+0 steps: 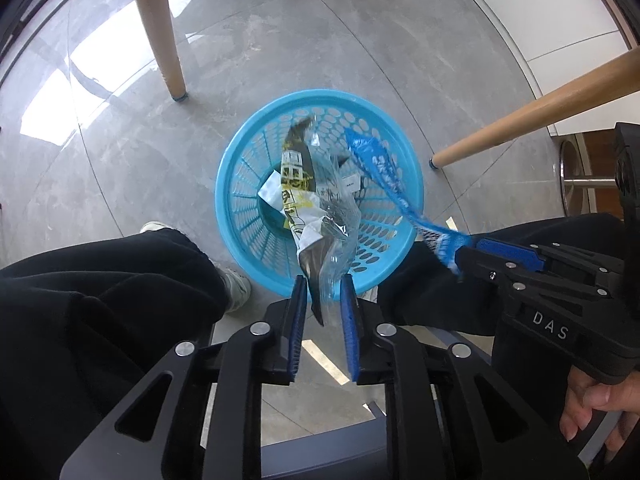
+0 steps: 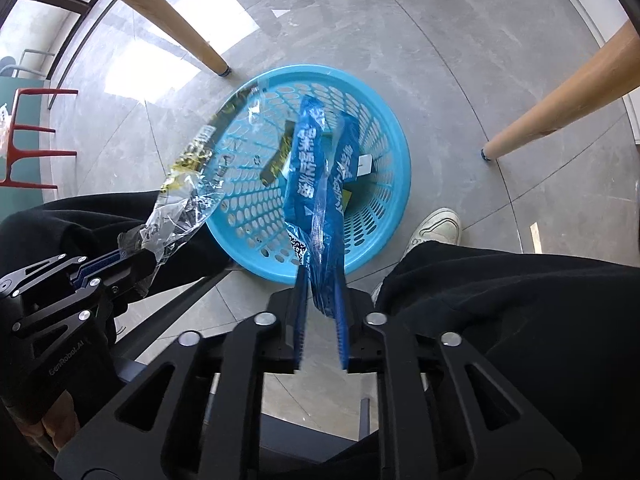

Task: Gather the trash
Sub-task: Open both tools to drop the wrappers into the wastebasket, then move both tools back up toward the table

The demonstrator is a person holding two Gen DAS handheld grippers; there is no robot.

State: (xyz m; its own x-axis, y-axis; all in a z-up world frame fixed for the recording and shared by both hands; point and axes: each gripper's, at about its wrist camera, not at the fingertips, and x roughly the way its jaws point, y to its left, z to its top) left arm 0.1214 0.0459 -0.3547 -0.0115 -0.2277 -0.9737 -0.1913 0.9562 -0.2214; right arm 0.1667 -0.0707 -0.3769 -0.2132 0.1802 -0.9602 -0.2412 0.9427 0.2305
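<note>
A round light-blue perforated basket stands on the grey tiled floor below both grippers, with a few wrappers lying in it. A crumpled clear, yellow and black wrapper hangs over the basket from between the fingers of my left gripper. Those jaws stand apart, and a gap shows beside the wrapper. A blue printed wrapper hangs between the parted jaws of my right gripper, blurred and loose over the basket. Each gripper also shows at the side of the other's view.
Wooden furniture legs stand around the basket. The person's legs in black trousers and white shoes flank its near side. A red chair is at the far left.
</note>
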